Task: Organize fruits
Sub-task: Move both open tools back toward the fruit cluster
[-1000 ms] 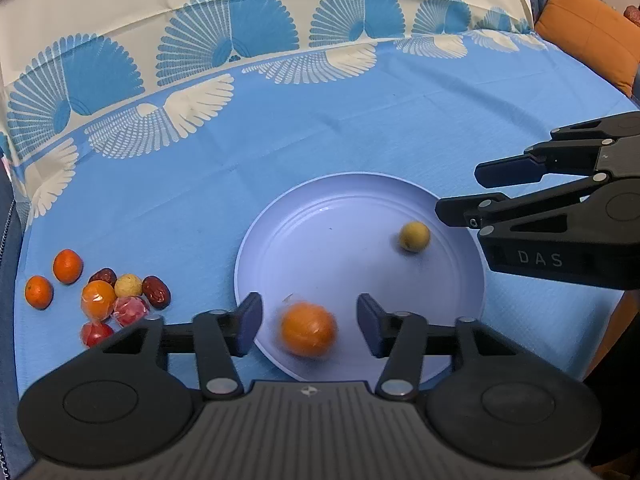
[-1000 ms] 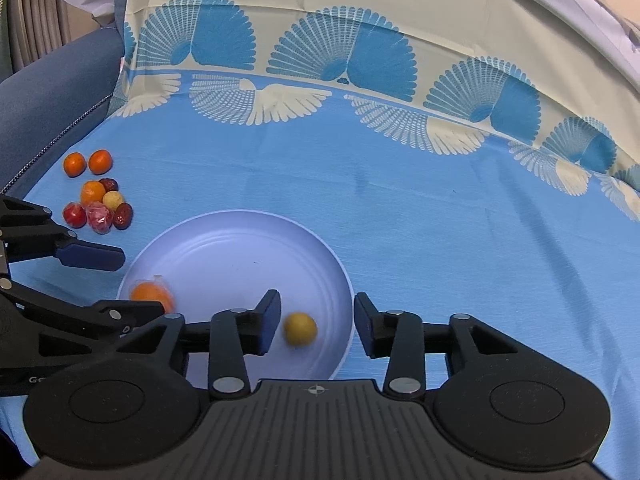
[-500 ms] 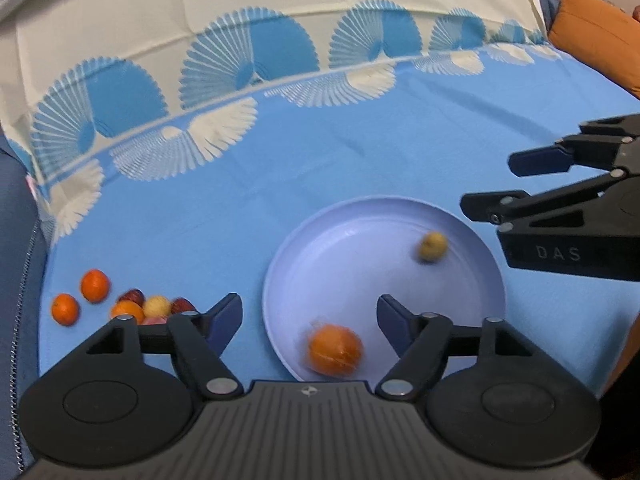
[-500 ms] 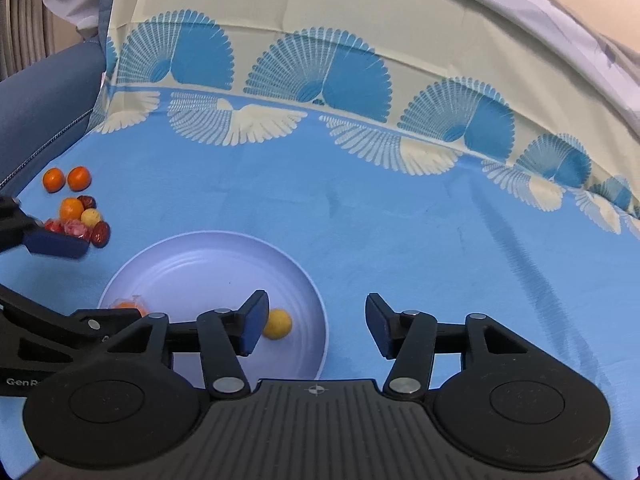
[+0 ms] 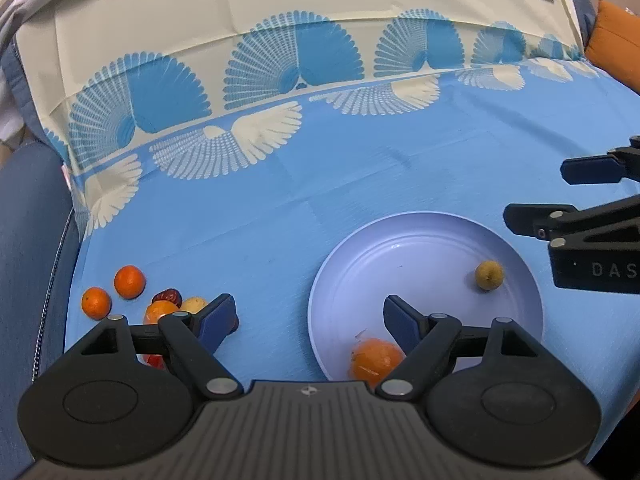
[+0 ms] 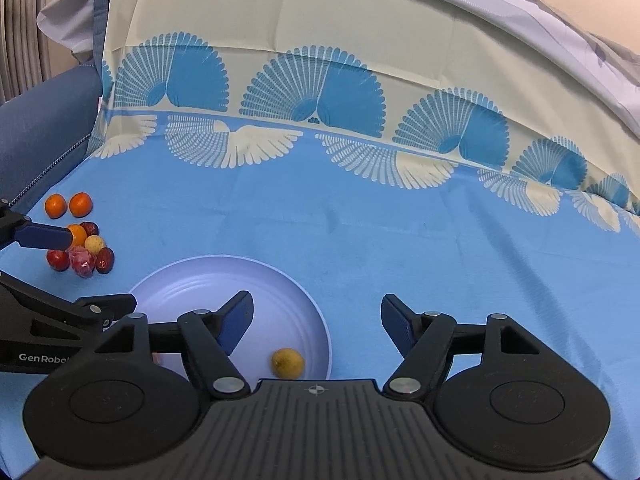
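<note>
Left gripper (image 5: 308, 320) has drawn back from the plate (image 5: 400, 240) since a second ago, jaws spread wider, holding nothing; the orange (image 5: 376, 358) it straddled now sits free by the near rim. Right gripper (image 6: 316, 320) has pulled back too, gaping and empty, with the yellow fruit (image 6: 287, 363) left in the plate. Loose pile (image 6: 82, 248) waits on the cloth (image 6: 400, 248), well left of the plate. Risks: round fruit rolls if nudged by a finger; the left finger hovers close over the pile and could scatter it toward the cloth's edge.
</note>
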Action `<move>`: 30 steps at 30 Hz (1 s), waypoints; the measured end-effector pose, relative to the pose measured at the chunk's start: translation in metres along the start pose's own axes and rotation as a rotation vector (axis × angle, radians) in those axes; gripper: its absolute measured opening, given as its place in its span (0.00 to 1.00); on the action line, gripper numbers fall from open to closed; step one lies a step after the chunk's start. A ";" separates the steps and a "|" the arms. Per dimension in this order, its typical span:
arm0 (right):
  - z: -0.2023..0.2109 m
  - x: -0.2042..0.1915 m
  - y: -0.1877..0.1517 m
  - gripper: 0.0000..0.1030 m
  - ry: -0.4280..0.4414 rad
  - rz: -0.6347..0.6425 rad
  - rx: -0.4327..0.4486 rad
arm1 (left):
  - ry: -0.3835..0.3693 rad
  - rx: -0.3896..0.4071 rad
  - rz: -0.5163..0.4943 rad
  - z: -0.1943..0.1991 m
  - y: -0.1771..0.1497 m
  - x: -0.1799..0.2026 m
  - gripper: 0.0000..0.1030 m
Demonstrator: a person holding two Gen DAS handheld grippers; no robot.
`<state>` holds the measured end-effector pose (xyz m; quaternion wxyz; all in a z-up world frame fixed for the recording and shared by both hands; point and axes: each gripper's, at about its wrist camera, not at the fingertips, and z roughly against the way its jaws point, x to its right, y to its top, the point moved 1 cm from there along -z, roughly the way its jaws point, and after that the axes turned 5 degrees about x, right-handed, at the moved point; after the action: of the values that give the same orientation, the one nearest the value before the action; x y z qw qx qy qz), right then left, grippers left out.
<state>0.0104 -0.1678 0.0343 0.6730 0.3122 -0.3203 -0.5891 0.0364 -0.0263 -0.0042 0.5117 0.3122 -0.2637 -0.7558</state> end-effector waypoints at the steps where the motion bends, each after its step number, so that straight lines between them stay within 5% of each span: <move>1: 0.000 0.000 0.000 0.71 -0.002 0.001 0.001 | -0.004 -0.007 0.005 0.000 0.000 -0.001 0.83; 12: 0.001 -0.003 0.004 0.70 -0.008 -0.004 0.019 | 0.021 0.034 0.154 0.007 0.017 -0.044 0.78; 15: 0.000 -0.004 0.005 0.65 0.000 -0.008 0.017 | 0.031 0.065 0.187 0.012 0.023 -0.059 0.62; 19: 0.001 -0.006 0.006 0.46 0.012 -0.007 0.021 | 0.011 0.101 0.260 0.020 0.029 -0.082 0.19; 21: 0.002 -0.006 0.007 0.33 0.015 -0.016 0.026 | 0.017 0.139 0.271 0.028 0.032 -0.093 0.18; 25: 0.003 -0.010 0.012 0.32 0.028 -0.051 0.044 | 0.082 0.190 0.289 0.041 0.035 -0.120 0.17; 30: 0.004 -0.025 0.017 0.32 0.072 -0.054 0.057 | 0.077 0.116 0.436 0.032 0.025 -0.159 0.17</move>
<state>0.0152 -0.1409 0.0487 0.6587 0.3609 -0.3041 -0.5861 0.0729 0.1174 0.0670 0.6536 0.3052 -0.3482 -0.5987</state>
